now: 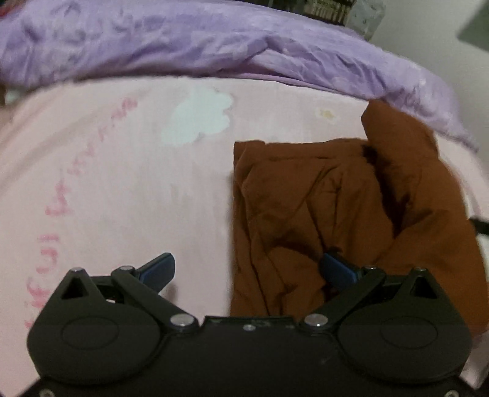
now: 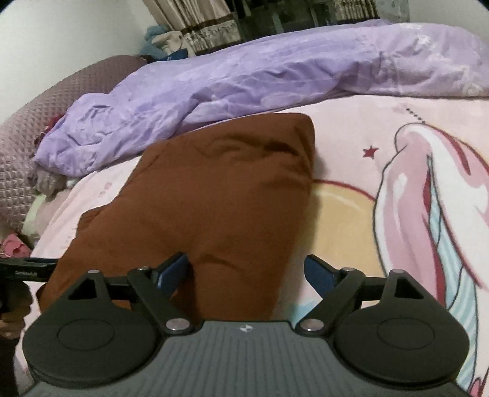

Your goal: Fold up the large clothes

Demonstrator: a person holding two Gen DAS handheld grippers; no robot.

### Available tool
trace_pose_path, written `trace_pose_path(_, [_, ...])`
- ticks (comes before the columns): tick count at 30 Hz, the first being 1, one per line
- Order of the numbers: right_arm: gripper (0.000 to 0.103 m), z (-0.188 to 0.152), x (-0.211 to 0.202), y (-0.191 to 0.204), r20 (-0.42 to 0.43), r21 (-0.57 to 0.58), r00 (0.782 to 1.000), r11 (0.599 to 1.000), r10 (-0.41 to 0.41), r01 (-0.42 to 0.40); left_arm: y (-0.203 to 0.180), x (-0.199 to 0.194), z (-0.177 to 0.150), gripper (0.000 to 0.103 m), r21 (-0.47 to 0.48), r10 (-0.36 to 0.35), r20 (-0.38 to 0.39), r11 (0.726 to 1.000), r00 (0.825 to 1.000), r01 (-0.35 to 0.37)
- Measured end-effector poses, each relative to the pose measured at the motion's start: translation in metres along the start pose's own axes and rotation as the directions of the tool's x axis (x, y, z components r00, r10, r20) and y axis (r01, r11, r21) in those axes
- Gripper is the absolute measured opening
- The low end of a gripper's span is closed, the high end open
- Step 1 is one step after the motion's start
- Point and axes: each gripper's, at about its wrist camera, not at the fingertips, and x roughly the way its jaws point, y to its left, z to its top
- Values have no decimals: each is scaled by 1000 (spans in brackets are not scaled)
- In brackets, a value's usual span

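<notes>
A bed fills both views, spread with a smooth pink sheet [image 1: 116, 189] printed with faint pink lettering, a pale flower shape, and, in the right wrist view, a large cartoon figure [image 2: 428, 195] in pink, white and striped teal with a small red star beside it. Along the far side lies a crumpled lilac quilt [image 2: 238, 79], glossy and deeply creased. Beyond it stands a mauve waffle-textured cushion [image 2: 33, 122], and patterned curtains [image 2: 195, 21] hang against a white wall.

The rust-brown garment [image 2: 220, 195] lies on the sheet just below the quilt, roughly folded into a thick oblong; its cloth is matte and soft, with wrinkles and dark folds, and one corner rises toward the quilt in the left wrist view.

The left claw [image 1: 247, 268] is spread wide, its blue-padded right finger at the brown cloth's near edge and the left finger over bare sheet, gripping nothing. The right claw [image 2: 246, 271] is also spread wide, straddling the garment's near end, its left finger close against the cloth.
</notes>
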Motion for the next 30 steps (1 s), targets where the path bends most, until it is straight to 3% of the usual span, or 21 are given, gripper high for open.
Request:
trace_pose_path(2, [101, 0, 0, 1, -5, 3, 1000, 1000, 9, -9, 7, 3, -2, 103, -48, -96, -22, 994, 995, 95])
trace_pose_path(4, [101, 0, 7, 2, -15, 14, 999, 999, 29, -29, 8, 14, -2, 103, -89, -192, -76, 979, 979, 185])
trace_pose_path(5, [103, 1, 12, 3, -21, 28, 999, 999, 45, -44, 6, 16, -2, 103, -100, -206, -86, 975, 975, 198])
trace_pose_path(8, [103, -1, 18, 7, -12, 46, 998, 997, 58, -58, -1, 16, -3, 103, -79, -200, -70, 978, 977, 194])
trace_pose_path(10, [103, -2, 24, 11, 0, 45, 998, 997, 58, -58, -6, 23, -3, 103, -56, -171, -92, 984, 981, 167])
trace_pose_path(12, [103, -3, 30, 11, 6, 54, 999, 997, 53, -53, -4, 36, -2, 103, -77, -187, -109, 981, 976, 179])
trace_pose_path(24, [103, -3, 58, -2, -19, 156, 994, 982, 110, -106, -15, 45, 6, 103, -53, -166, -38, 985, 985, 164])
trace_pose_path(26, [103, -3, 55, 5, -12, 119, 995, 989, 96, -93, -17, 43, 3, 86, -41, -186, -15, 982, 983, 185])
trace_pose_path(28, [96, -3, 50, 12, -2, 61, 997, 995, 73, -73, -16, 43, 0, 57, -63, -235, -2, 970, 972, 235])
trace_pose_path(30, [89, -3, 46, 19, 10, 38, 999, 998, 50, -50, -17, 41, -1, 54, -66, -238, 12, 969, 971, 238])
